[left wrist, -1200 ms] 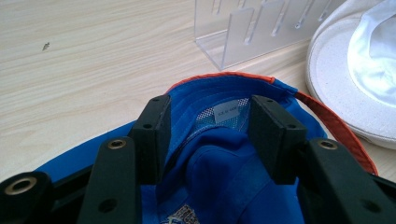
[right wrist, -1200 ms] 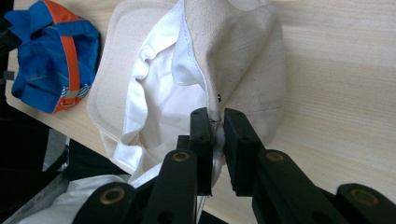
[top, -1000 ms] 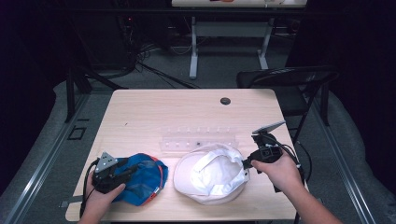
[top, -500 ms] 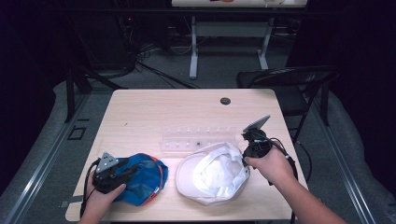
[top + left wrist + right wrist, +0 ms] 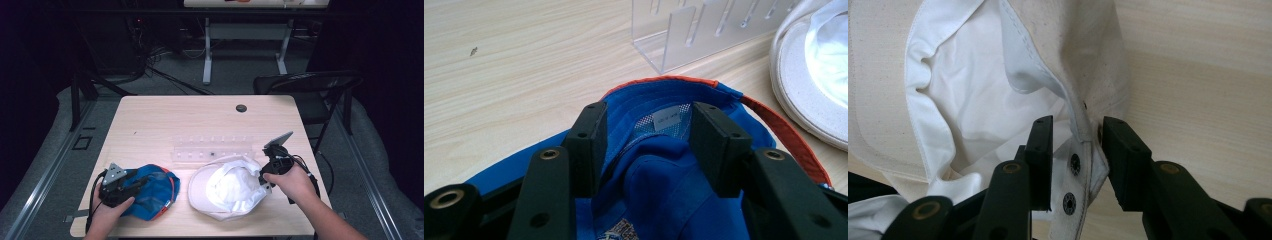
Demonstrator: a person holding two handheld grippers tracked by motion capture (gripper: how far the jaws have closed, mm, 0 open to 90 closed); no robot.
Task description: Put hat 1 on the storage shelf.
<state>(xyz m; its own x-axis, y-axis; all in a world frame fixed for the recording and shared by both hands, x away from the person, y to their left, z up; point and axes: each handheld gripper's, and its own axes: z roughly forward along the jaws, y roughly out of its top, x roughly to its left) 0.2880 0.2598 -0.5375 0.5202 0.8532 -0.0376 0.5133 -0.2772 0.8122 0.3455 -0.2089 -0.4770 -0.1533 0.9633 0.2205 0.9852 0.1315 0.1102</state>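
Lying upturned on the pale wood-grain desk (image 5: 150,125), lower middle of the high view: a white cap (image 5: 227,187), cream canvas outside, smooth white lining inside, hollow facing up and empty. Sitting just left of it, lower left of the frame: a blue cap (image 5: 155,192) with an orange-edged brim, also upturned. Standing just behind both caps, mid-frame: a clear acrylic rack (image 5: 212,147) with upright dividers, slots empty. Showing a small dark round grommet (image 5: 241,108) toward the desk's upper edge; beyond it, a black folding chair (image 5: 305,87) at upper right and a white desk frame (image 5: 245,35) at the top.

Straddling the white cap's snap strap (image 5: 1079,165) with the right gripper (image 5: 1077,160), jaws just having been opening, now standing part-way apart with the strap and its dark snaps between them, pads not pressing; stitched seam rising above.

Reaching into the blue cap's hollow with the left gripper (image 5: 646,150), jaws wide, blue cloth bunched between them, mesh panel and a small white label (image 5: 666,119) ahead; unclear whether the pads are pressing.
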